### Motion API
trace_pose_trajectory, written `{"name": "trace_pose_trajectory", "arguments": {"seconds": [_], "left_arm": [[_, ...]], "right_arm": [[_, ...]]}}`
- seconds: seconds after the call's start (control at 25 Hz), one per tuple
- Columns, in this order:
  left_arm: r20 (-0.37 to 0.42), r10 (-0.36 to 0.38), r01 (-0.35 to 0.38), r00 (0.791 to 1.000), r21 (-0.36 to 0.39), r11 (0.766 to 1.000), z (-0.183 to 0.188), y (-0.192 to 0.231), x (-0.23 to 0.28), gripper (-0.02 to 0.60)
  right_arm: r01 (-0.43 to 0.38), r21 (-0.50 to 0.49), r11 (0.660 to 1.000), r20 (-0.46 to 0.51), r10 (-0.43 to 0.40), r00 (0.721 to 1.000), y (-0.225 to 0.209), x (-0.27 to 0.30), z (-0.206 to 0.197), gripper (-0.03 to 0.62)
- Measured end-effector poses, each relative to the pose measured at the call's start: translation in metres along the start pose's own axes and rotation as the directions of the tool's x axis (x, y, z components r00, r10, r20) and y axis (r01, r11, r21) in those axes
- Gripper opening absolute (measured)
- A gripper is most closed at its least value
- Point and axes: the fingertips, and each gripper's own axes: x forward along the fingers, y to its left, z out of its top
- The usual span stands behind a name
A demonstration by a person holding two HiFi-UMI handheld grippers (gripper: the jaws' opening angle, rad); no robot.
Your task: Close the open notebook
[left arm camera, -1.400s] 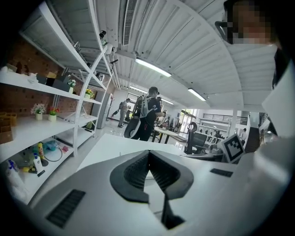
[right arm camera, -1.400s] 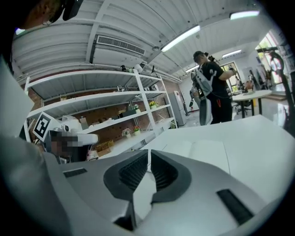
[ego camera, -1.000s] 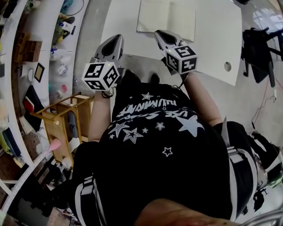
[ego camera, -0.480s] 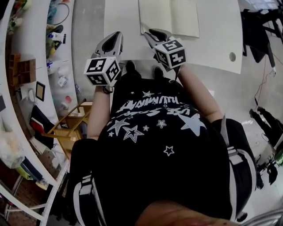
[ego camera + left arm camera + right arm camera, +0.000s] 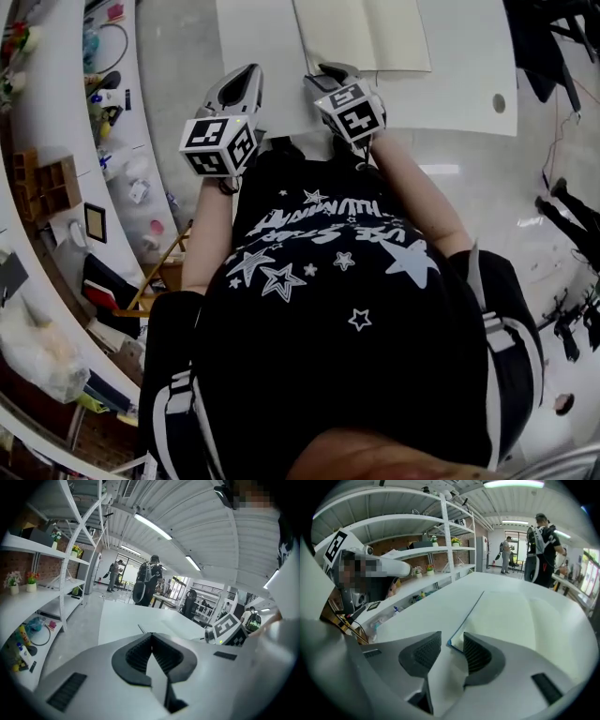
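Right gripper (image 5: 452,639), jaws just opened and holding nothing, hangs by one open notebook (image 5: 506,616) on one white table (image 5: 459,84); left gripper (image 5: 151,637) is clenched empty, with shelving (image 5: 440,550) alongside.

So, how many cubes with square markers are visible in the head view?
2. The left cube is by the near corner of the table; the right cube is close to the open notebook. None seems hidden.

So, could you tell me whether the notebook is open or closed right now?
Open: the notebook lies spread flat on the table, two blank pages showing either side of the fold.
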Motion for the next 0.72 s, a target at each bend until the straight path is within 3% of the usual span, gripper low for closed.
{"name": "trace_pose_trajectory", "arguments": {"seconds": [0.28, 0.44, 0.52, 0.72], "left_arm": [[-0.041, -0.071, 0.071, 0.997, 0.008, 0.997, -0.005, 0.004, 0.013, 0.011], [-0.061, -0.106, 0.107, 0.993, 0.009, 0.994, -0.011, 0.002, 0.014, 0.011], [-0.067, -0.123, 0.124, 0.99, 0.016, 0.992, -0.012, 0.0, 0.013, 0.011], [-0.063, -0.148, 0.15, 0.987, 0.03, 0.988, -0.012, 0.003, 0.006, 0.011]], "right_arm": [[0.161, -0.077, 0.984, -0.006, -0.162, 0.987, -0.007, 0.007, -0.003, 0.132], [0.177, -0.072, 0.982, -0.001, -0.177, 0.984, -0.006, 0.007, -0.005, 0.126], [0.183, -0.075, 0.98, -0.006, -0.184, 0.983, -0.007, 0.007, -0.004, 0.078], [0.19, -0.04, 0.981, -0.003, -0.19, 0.982, -0.005, 0.007, -0.004, 0.027]]}}
